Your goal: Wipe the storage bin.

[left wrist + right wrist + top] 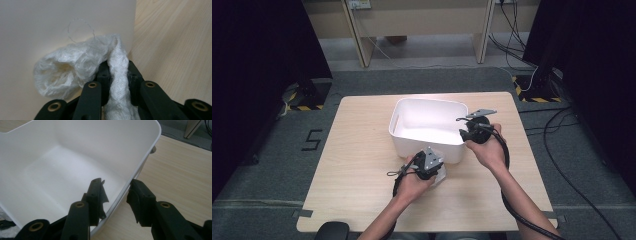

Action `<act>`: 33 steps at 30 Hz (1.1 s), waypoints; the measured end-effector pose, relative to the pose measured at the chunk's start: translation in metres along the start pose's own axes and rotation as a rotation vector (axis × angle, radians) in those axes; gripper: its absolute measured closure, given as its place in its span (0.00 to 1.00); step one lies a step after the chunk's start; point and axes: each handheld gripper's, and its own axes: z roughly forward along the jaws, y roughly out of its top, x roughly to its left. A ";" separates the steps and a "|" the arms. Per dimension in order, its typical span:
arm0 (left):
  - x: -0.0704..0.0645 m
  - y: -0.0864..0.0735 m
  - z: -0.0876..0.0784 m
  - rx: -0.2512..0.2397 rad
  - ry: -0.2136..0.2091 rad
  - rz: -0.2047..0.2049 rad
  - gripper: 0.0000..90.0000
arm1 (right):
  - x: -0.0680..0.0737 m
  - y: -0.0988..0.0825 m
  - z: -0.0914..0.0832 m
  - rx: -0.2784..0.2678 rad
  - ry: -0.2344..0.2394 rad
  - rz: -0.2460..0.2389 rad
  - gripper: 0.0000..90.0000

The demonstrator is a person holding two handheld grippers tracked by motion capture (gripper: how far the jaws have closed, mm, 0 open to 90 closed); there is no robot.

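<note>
Up close, white cloth [82, 67] pinched in left fingers [93, 100], right gripper [116, 192] straddling bin wall [140, 167]

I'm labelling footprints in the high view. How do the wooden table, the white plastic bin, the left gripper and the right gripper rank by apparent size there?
1. wooden table, by far the largest.
2. white plastic bin.
3. left gripper and right gripper: they look alike in size, so I won't rank one above the other.
</note>
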 end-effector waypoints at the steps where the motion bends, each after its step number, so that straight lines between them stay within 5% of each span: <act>1: 0.000 0.000 0.001 -0.001 0.000 0.000 0.86 | 0.000 0.000 0.000 0.000 0.000 0.000 0.70; 33: -0.004 0.002 0.004 0.024 -0.004 0.011 0.86 | 0.000 0.000 0.000 -0.001 0.003 -0.001 0.71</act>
